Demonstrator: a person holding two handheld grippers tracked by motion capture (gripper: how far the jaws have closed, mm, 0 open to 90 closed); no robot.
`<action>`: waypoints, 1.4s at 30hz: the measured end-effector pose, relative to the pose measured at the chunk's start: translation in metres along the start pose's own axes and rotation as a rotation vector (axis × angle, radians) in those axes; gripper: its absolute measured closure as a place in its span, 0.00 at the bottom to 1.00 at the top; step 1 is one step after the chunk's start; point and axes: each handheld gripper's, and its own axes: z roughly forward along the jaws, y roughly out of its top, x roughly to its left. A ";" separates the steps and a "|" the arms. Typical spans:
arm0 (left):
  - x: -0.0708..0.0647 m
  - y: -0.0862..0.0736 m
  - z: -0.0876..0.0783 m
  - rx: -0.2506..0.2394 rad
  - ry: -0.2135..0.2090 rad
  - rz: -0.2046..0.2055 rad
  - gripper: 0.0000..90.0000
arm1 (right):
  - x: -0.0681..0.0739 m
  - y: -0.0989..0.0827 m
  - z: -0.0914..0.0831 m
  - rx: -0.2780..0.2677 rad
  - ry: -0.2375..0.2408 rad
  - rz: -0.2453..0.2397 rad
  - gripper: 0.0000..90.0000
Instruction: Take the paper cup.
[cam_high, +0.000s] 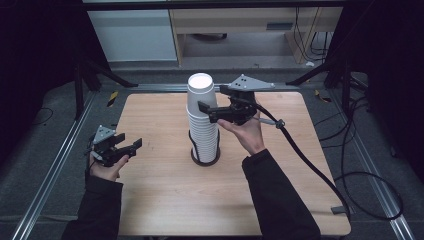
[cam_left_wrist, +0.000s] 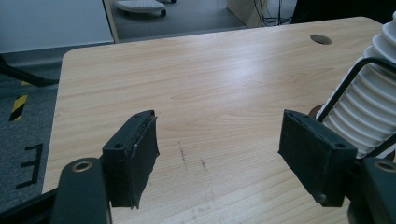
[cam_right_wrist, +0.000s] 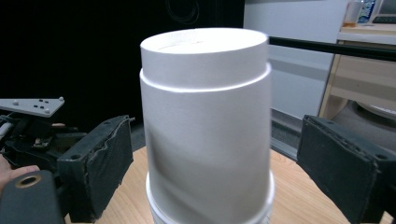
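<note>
1. Resting nearest the person, the left gripper (cam_high: 129, 142) is waiting at about 8 o'clock from the cup stack (cam_high: 203, 131). Its jaws are standing spread with nothing between them, probably because this hand is not needed yet.
2. The stack is standing upside down in a black wire holder (cam_high: 205, 161) near the middle of the table (cam_high: 165, 200), which is keeping the tall column upright.
3. The right gripper (cam_high: 211, 98) is reaching in level from about 3 o'clock of the stack's top, seemingly to take a single cup.
4. The top cup (cam_right_wrist: 205, 116) is sitting between the right gripper's spread jaws. One pad is flanking it at 9 o'clock and the other at 3 o'clock in the right gripper view, and neither is pressing on it.
</note>
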 end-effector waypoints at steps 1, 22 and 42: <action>0.000 0.000 0.000 0.000 0.001 0.001 0.30 | 0.001 0.000 0.002 0.003 0.000 -0.006 0.11; -0.001 -0.001 0.003 0.012 -0.002 0.011 0.30 | -0.002 -0.012 0.038 0.013 0.026 0.006 0.11; -0.002 -0.002 0.004 0.017 -0.004 0.015 0.30 | -0.001 -0.013 0.042 0.057 0.020 -0.025 0.16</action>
